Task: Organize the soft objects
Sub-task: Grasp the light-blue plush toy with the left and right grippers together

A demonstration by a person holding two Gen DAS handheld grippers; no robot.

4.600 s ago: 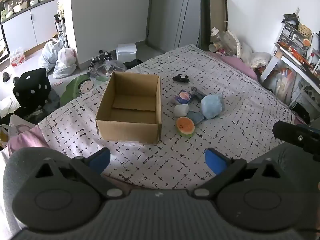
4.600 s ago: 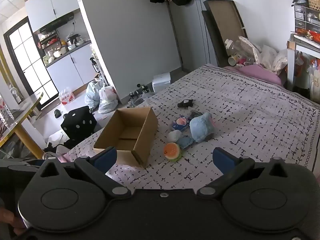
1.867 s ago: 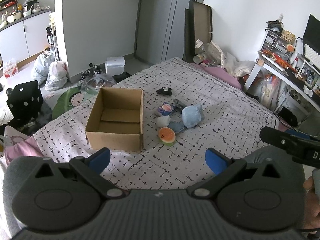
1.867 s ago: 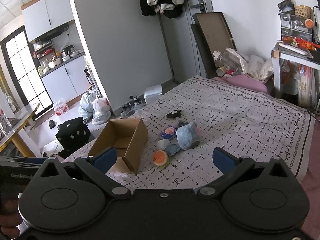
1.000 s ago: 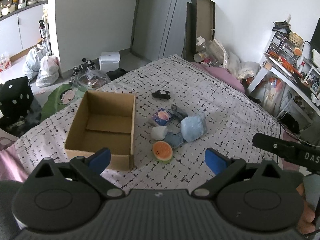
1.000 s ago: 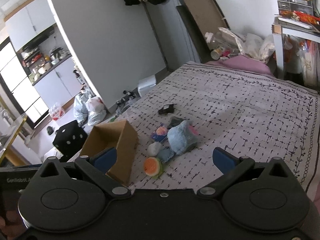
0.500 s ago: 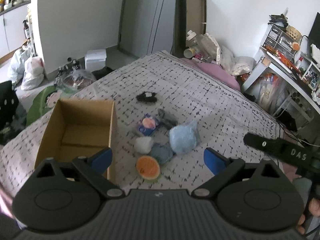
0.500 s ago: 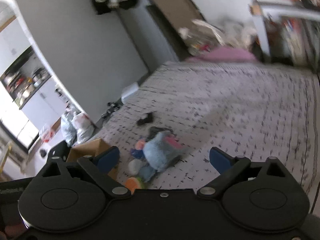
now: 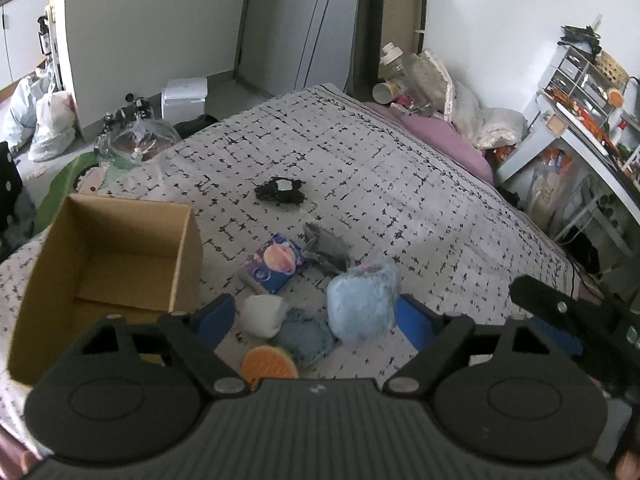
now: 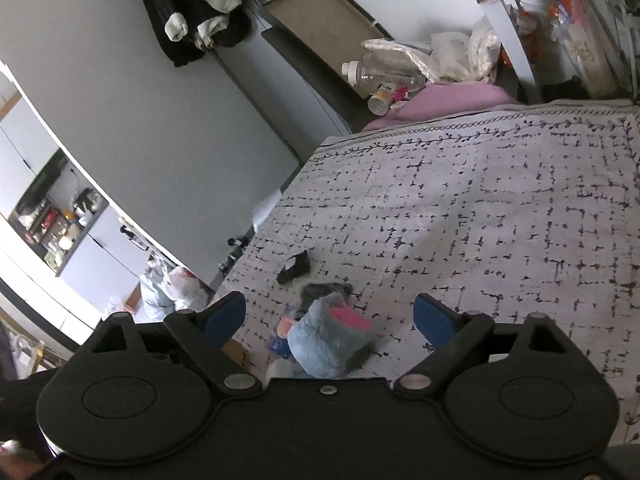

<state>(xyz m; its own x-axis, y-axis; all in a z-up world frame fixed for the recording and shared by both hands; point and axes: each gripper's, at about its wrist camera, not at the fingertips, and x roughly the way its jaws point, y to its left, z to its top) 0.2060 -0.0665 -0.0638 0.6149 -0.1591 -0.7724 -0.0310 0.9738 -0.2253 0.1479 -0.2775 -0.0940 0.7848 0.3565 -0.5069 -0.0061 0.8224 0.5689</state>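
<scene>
The blue plush (image 9: pixel 362 306) lay on the bed (image 9: pixel 420 208) between the spread, empty fingers of the left gripper (image 9: pixel 316 316), just inside the right-hand finger (image 9: pixel 412 318), with a white ball (image 9: pixel 262 314) by the left-hand one and an orange toy (image 9: pixel 270 366) nearer the camera. The right gripper (image 10: pixel 330 316) was also released, the plush (image 10: pixel 330 344) lying between its fingers. The box (image 9: pixel 108 276) stood left of the left fingers.
</scene>
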